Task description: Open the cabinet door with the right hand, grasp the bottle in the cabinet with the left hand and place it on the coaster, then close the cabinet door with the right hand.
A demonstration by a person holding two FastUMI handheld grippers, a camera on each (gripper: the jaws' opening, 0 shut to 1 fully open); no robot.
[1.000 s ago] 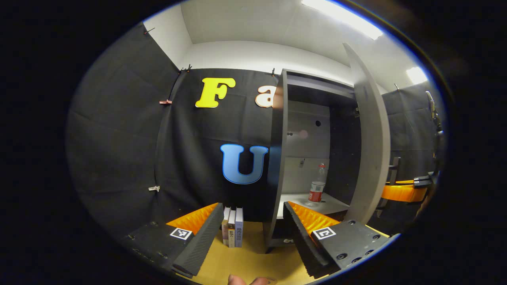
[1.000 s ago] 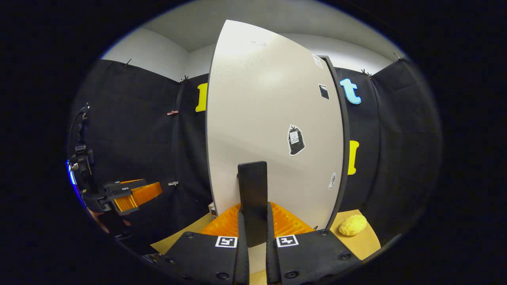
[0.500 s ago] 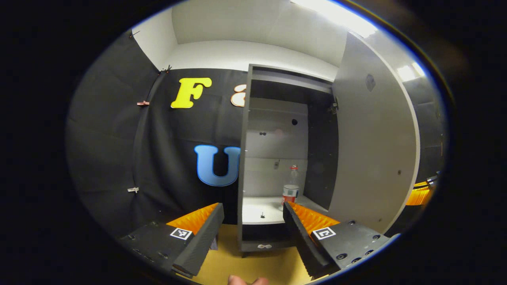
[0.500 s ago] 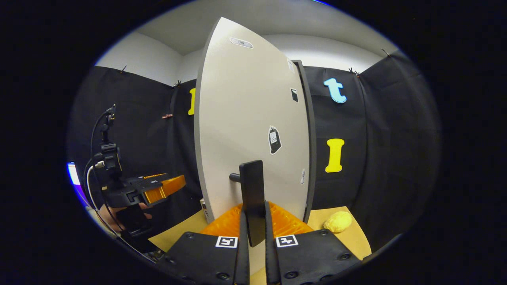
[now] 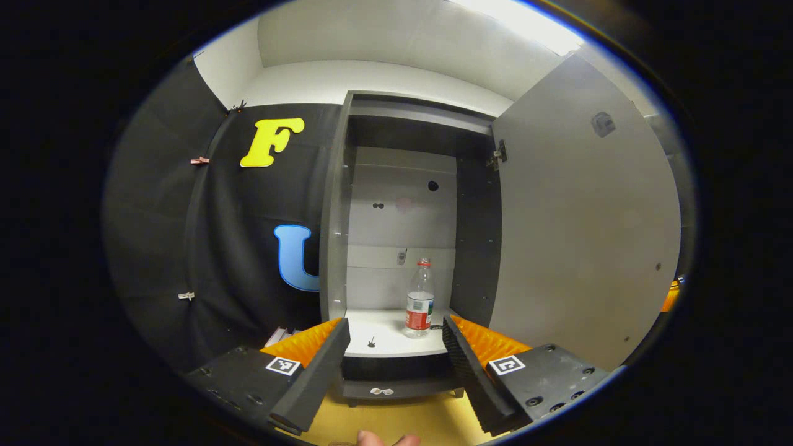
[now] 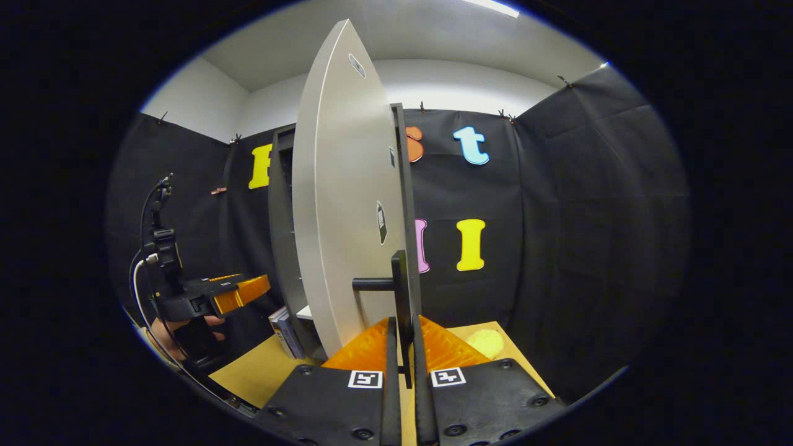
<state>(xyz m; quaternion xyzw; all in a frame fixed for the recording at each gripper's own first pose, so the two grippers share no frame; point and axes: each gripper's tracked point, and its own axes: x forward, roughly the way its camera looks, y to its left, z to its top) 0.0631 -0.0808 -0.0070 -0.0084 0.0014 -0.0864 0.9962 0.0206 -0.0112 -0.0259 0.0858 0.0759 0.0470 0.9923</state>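
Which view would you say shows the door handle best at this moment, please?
The right gripper view: the door handle stands clamped between the right gripper fingers, bar and stem clear. In the left gripper view the cabinet door presents its inner face instead.

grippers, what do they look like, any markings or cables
Each gripper carries black plates studded with bolts, and a small square black-and-white marker at the base of each finger, as on the right gripper. The left gripper, seen from the right gripper view, has a black body, a tall black mast and a light cable looping down.
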